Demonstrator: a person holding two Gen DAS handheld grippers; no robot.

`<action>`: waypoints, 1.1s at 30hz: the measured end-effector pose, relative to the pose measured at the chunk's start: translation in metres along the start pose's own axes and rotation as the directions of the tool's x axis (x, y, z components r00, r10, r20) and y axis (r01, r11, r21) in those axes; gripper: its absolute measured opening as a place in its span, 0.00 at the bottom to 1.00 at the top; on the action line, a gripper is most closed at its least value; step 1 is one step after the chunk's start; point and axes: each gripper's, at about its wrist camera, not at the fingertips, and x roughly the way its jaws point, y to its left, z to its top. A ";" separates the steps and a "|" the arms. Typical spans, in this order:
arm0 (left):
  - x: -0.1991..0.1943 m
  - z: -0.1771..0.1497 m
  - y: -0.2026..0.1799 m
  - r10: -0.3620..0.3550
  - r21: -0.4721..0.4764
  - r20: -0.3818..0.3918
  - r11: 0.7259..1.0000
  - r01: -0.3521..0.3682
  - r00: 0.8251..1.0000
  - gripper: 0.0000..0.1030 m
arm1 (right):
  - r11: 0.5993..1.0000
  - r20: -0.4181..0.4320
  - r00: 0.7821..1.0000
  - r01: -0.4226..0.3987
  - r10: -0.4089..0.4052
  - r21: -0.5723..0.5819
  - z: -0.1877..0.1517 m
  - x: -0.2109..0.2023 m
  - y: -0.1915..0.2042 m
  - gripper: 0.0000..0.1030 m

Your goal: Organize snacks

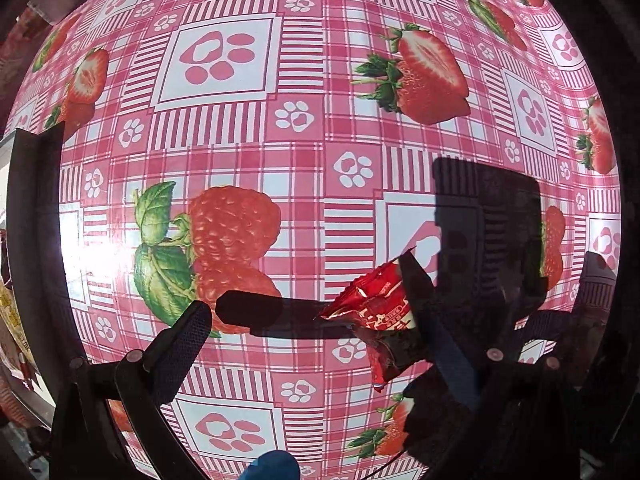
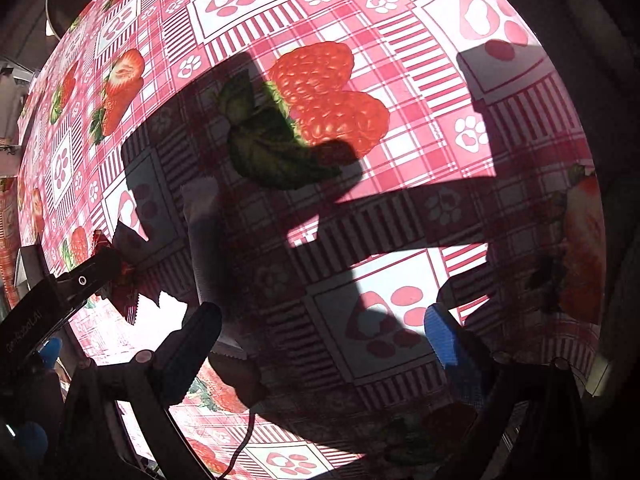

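Left gripper (image 1: pixel 304 312) (spread) beside red snack packet (image 1: pixel 376 312)

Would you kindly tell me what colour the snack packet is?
Red, with small white print; the snack packet shows best in the left wrist view.

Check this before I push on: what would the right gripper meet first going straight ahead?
Likely just the strawberry tablecloth; nothing lies ahead of the open right gripper, and the red snack packet sits off left.
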 end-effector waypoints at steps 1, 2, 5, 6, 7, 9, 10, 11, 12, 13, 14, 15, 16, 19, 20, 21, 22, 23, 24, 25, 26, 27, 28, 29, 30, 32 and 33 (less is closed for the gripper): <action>0.006 0.002 -0.001 0.018 0.003 -0.009 1.000 -0.017 1.000 1.00 | 1.000 -0.003 1.000 0.007 -0.007 -0.013 0.001 0.002 0.003 0.99; 0.011 0.003 0.000 0.035 0.012 -0.022 0.999 -0.035 0.999 1.00 | 0.999 -0.006 1.000 0.017 -0.017 -0.027 0.002 0.004 0.007 0.99; 0.015 0.005 -0.007 0.079 0.059 0.001 0.995 -0.079 0.997 1.00 | 0.999 -0.008 1.000 0.017 -0.017 -0.051 0.008 0.009 0.017 0.99; 0.015 0.005 -0.007 0.078 0.057 0.006 0.995 -0.078 0.997 1.00 | 0.998 -0.010 0.999 0.036 -0.036 -0.060 0.010 0.010 0.020 0.99; 0.016 0.004 -0.008 0.078 0.057 0.014 0.995 -0.079 0.997 1.00 | 0.996 -0.011 0.998 0.056 -0.057 -0.071 0.012 0.012 0.024 0.99; 0.018 0.003 -0.010 0.075 0.052 0.037 0.996 -0.077 0.996 1.00 | 0.992 -0.002 0.996 0.086 -0.087 -0.089 0.013 0.012 0.032 0.99; 0.017 0.000 -0.008 0.075 0.052 0.048 0.996 -0.077 0.996 1.00 | 0.989 0.004 0.995 0.100 -0.100 -0.110 0.013 0.012 0.035 0.99; 0.017 -0.007 -0.005 0.078 0.059 0.057 0.995 -0.082 0.995 1.00 | 0.986 0.007 0.994 0.106 -0.106 -0.128 0.013 0.013 0.040 0.99; 0.017 -0.007 -0.005 0.078 0.057 0.061 0.995 -0.082 0.995 1.00 | 0.983 0.007 0.993 0.118 -0.119 -0.139 0.014 0.016 0.048 0.99; 0.016 -0.008 -0.003 0.079 0.061 0.055 0.995 -0.083 0.995 1.00 | 0.981 0.003 0.991 0.129 -0.130 -0.145 0.014 0.017 0.050 0.99; 0.014 -0.011 -0.002 0.081 0.064 0.041 0.994 -0.083 0.996 1.00 | 0.978 -0.001 0.990 0.142 -0.144 -0.153 0.013 0.019 0.055 1.00; 0.015 -0.009 -0.002 0.081 0.065 0.024 0.994 -0.082 0.996 1.00 | 0.979 0.001 0.990 0.142 -0.144 -0.147 0.013 0.018 0.056 1.00; 0.010 -0.011 -0.002 0.084 0.066 0.007 0.994 -0.084 0.996 1.00 | 0.981 0.001 0.991 0.136 -0.137 -0.140 0.013 0.018 0.056 1.00; 0.011 -0.009 -0.004 0.087 0.076 -0.003 0.993 -0.086 0.996 1.00 | 0.980 -0.007 0.991 0.135 -0.137 -0.147 0.014 0.019 0.056 1.00; 0.011 -0.009 -0.006 0.089 0.086 0.000 0.992 -0.089 0.996 1.00 | 0.980 -0.022 0.990 0.136 -0.140 -0.148 0.016 0.019 0.055 1.00; 0.011 -0.010 -0.007 0.091 0.094 0.003 0.991 -0.091 0.996 1.00 | 0.979 -0.043 0.989 0.136 -0.144 -0.150 0.018 0.019 0.055 1.00; 0.010 -0.010 -0.008 0.091 0.101 0.006 0.991 -0.091 0.996 0.99 | 0.979 -0.052 0.988 0.138 -0.147 -0.149 0.020 0.020 0.057 1.00; 0.010 -0.010 -0.008 0.089 0.100 0.006 0.991 -0.089 0.996 0.98 | 0.978 -0.049 0.987 0.141 -0.150 -0.154 0.027 0.020 0.060 1.00; 0.008 -0.009 -0.008 0.083 0.093 0.002 0.992 -0.083 0.997 0.96 | 0.975 -0.035 0.988 0.141 -0.149 -0.171 0.032 0.018 0.066 1.00; 0.007 -0.010 -0.010 0.084 0.096 0.002 0.992 -0.084 0.996 0.93 | 0.971 -0.020 0.988 0.146 -0.153 -0.190 0.033 0.016 0.073 0.99; 0.006 -0.011 -0.012 0.085 0.108 0.007 0.990 -0.085 0.996 0.92 | 0.967 -0.008 0.988 0.150 -0.155 -0.206 0.032 0.015 0.079 0.95; 0.005 -0.012 -0.014 0.083 0.119 0.011 0.989 -0.084 0.996 0.87 | 0.964 0.002 0.988 0.152 -0.155 -0.219 0.031 0.013 0.084 0.89; 0.001 -0.008 -0.016 0.083 0.133 0.014 0.988 -0.084 0.996 0.83 | 0.961 0.011 0.988 0.150 -0.151 -0.230 0.030 0.010 0.087 0.86; -0.001 -0.008 -0.018 0.082 0.144 0.018 0.986 -0.084 0.996 0.80 | 0.960 0.018 0.989 0.148 -0.148 -0.239 0.028 0.008 0.091 0.80; -0.004 -0.009 -0.020 0.082 0.154 0.025 0.984 -0.085 0.996 0.73 | 0.958 0.028 0.989 0.147 -0.145 -0.246 0.021 0.002 0.092 0.71; -0.009 -0.013 -0.023 0.082 0.175 0.039 0.981 -0.088 0.996 0.57 | 0.953 0.044 0.989 0.148 -0.141 -0.263 0.017 -0.004 0.099 0.52; -0.012 -0.015 -0.023 0.084 0.187 0.045 0.978 -0.091 0.995 0.43 | 0.951 0.050 0.989 0.147 -0.138 -0.274 0.015 -0.006 0.103 0.32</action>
